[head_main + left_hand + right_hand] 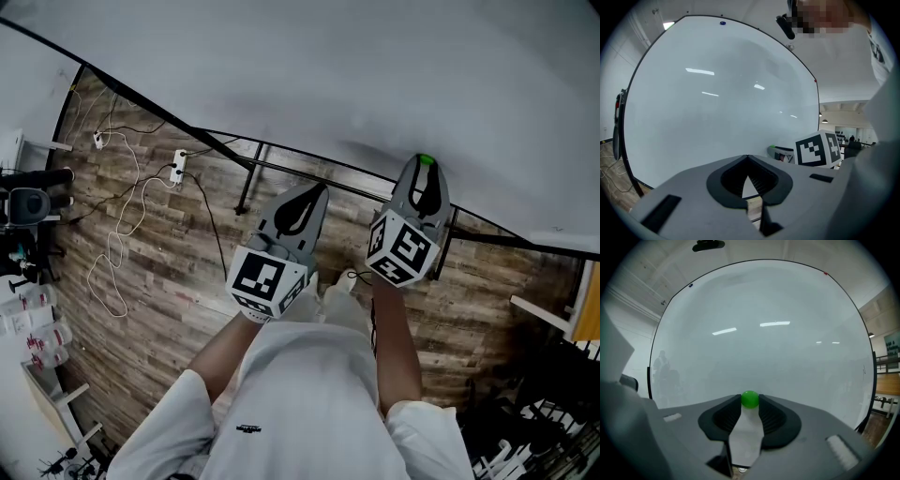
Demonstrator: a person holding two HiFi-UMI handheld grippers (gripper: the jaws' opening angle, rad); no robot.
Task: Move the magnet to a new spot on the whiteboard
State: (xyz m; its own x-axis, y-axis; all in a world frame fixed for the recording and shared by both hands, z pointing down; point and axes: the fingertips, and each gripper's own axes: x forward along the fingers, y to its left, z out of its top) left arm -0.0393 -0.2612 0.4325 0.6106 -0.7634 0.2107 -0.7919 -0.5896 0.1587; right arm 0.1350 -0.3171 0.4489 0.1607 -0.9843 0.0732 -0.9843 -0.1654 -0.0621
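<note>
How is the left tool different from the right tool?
The right tool pinches a green magnet between its jaws; the left tool has its jaws together on nothing. The right tool's tip is up at the whiteboard; the left tool hangs back from it. Both are grey, carry a marker cube and point at the whiteboard.
</note>
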